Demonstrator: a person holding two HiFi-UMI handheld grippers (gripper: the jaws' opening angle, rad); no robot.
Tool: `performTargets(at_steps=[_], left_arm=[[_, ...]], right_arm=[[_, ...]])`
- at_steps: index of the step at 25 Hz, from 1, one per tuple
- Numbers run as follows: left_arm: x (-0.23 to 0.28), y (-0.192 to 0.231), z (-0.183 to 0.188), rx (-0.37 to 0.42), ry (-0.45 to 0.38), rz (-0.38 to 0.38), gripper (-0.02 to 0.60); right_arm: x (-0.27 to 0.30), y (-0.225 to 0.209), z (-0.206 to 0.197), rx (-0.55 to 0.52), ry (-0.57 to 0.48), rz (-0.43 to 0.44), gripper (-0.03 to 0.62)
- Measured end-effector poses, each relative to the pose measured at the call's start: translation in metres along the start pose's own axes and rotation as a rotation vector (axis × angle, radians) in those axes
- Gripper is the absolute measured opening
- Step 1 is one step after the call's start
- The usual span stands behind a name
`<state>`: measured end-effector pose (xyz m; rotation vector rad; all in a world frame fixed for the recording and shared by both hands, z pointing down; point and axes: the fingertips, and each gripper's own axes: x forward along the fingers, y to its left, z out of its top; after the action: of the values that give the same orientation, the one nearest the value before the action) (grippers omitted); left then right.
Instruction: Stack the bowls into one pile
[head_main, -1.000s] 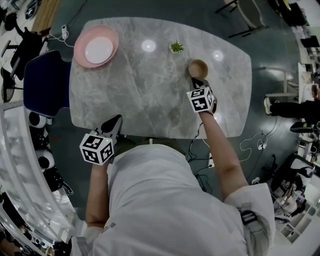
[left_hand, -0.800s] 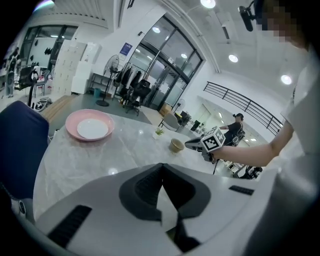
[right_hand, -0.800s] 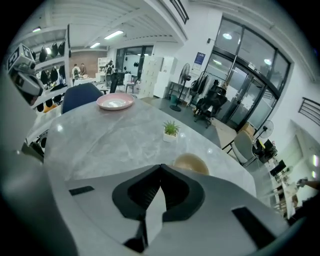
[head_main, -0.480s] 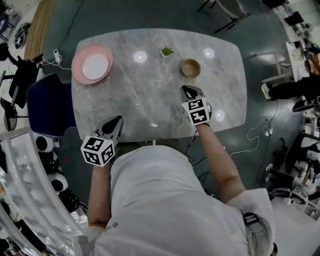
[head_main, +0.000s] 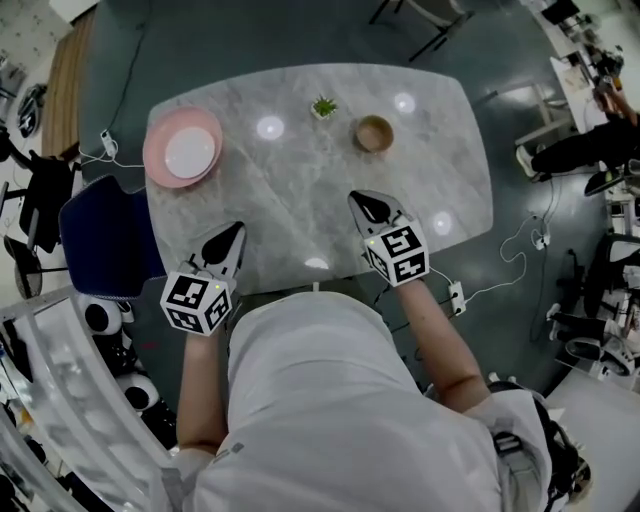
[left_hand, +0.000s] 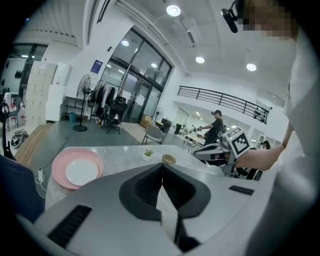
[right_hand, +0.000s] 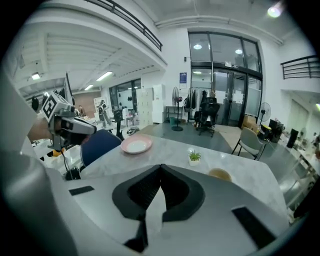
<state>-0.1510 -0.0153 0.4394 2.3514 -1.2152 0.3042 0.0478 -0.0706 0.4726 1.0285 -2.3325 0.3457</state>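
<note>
A pink bowl (head_main: 183, 150) with a white bowl (head_main: 190, 151) nested in it sits at the far left of the marble table (head_main: 300, 200). A small wooden bowl (head_main: 374, 133) stands alone at the far middle right. My left gripper (head_main: 228, 238) hovers shut and empty over the near left edge. My right gripper (head_main: 365, 205) is also shut and empty, well short of the wooden bowl. In the left gripper view the jaws meet (left_hand: 161, 169), with the pink bowl (left_hand: 59, 165) and wooden bowl (left_hand: 169, 159) beyond. The right gripper view shows shut jaws (right_hand: 160, 171) and the wooden bowl (right_hand: 219, 174).
A small potted plant (head_main: 323, 106) stands just left of the wooden bowl. A blue chair (head_main: 100, 235) is at the table's left end. Cables and a power strip (head_main: 455, 297) lie on the floor near the right side.
My right gripper has pulled back from the wooden bowl toward the near edge, leaving the bowl on the table. The left gripper has risen slightly.
</note>
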Motion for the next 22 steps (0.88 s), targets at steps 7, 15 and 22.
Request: performTargets(at_steps=[7, 15, 22], left_arm=[[-0.01, -0.008, 0.032, 0.104, -0.073, -0.043, 0.002], [-0.017, -0.021, 0.048, 0.169, -0.112, -0.101, 0.002], [-0.023, -0.028, 0.062, 0.227, -0.163, -0.121, 0.002]], right_arm=[[-0.034, 0.035, 0.035, -0.016, -0.111, 0.0, 0.012], [-0.065, 0.055, 0.058, -0.003, -0.232, -0.032, 0.012], [-0.077, 0.068, 0.06, -0.011, -0.291, -0.06, 0.011]])
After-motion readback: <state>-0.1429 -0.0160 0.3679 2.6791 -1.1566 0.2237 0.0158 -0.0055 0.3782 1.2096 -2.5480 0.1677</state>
